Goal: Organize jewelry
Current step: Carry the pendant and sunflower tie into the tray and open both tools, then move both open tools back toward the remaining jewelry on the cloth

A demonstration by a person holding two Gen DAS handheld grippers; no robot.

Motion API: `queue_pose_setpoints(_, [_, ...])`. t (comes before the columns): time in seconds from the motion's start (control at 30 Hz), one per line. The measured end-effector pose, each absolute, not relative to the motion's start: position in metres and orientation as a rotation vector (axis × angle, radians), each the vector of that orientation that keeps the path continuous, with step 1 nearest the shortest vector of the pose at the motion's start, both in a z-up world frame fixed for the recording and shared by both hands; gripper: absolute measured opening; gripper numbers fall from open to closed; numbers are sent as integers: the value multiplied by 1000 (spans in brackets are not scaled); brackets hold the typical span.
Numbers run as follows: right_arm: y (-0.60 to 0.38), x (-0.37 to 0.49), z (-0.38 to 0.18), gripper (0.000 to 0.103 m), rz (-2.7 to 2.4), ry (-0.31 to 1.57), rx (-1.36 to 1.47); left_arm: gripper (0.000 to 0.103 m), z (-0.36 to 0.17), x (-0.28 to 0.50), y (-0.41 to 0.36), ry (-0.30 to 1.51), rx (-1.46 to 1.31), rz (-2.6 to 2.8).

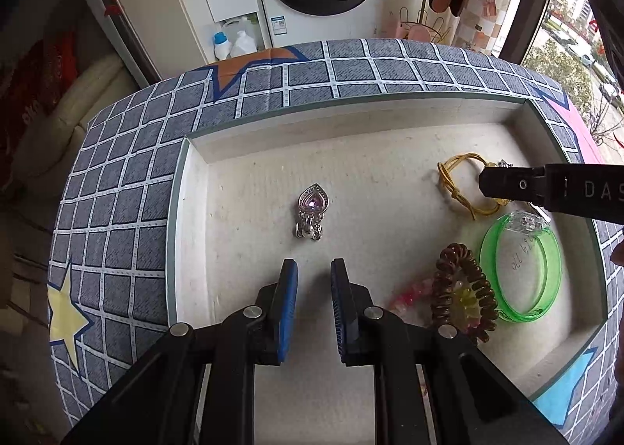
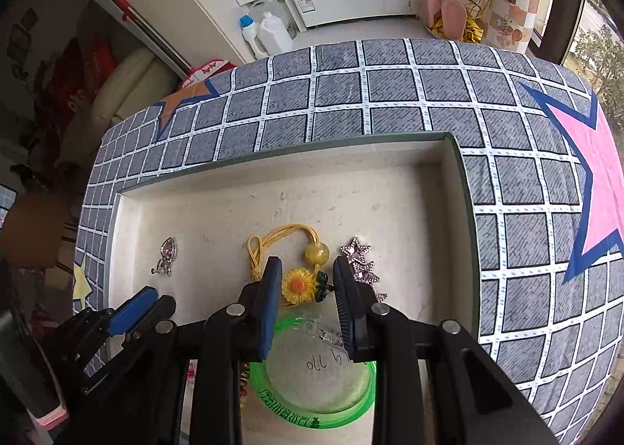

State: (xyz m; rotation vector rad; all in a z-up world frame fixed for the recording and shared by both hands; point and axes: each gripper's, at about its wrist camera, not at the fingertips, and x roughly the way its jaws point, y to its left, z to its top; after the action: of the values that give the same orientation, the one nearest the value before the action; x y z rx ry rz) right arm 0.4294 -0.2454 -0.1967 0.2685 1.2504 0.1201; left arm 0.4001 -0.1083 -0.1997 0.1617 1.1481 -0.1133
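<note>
Left view: left tongs hang open and empty over the tray, pendant just off at 12 o'clock, probably next up.

Right view: right tongs are open too, straddling the sunflower tie without pinching it, bangle at 6.

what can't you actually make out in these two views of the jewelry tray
- Pink bead piece: left wrist view, partly behind the brown spiral hair tie; its type is unclear.
- Star hair clip: right wrist view, lower end hidden by the right gripper finger.
- Clear clip on the green bangle: transparent, partly covered by the same finger.
- Handwriting inside the bangle: too small to read.
- Tray near edge: hidden by the left gripper.
</note>
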Motion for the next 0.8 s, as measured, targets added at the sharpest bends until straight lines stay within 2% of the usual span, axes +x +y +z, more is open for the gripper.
queue_pose_setpoints(0.1, [-245,429,-196,36,130,1246,278,30,-200,401,-109,1152,172,-111])
queue_pose_setpoints(0.2, [-245,428,-194,55,134,1244,285,30,-198,401,-108,1158,162,-110])
queue_pose_setpoints(0.33, [-248,425,-189,55,150,1228,336,33,-195,399,-108,1151,165,-117])
queue_pose_setpoints(0.37, [-250,424,-186,55,147,1220,342,61,-193,398,-108,1150,165,-117])
queue_pose_setpoints(0.43, [-253,422,-181,55,138,1206,358,103,-187,396,-105,1122,155,-94])
queue_pose_setpoints(0.8, [-260,391,-161,58,105,1176,435,103,-159,386,-100,1088,138,-110])
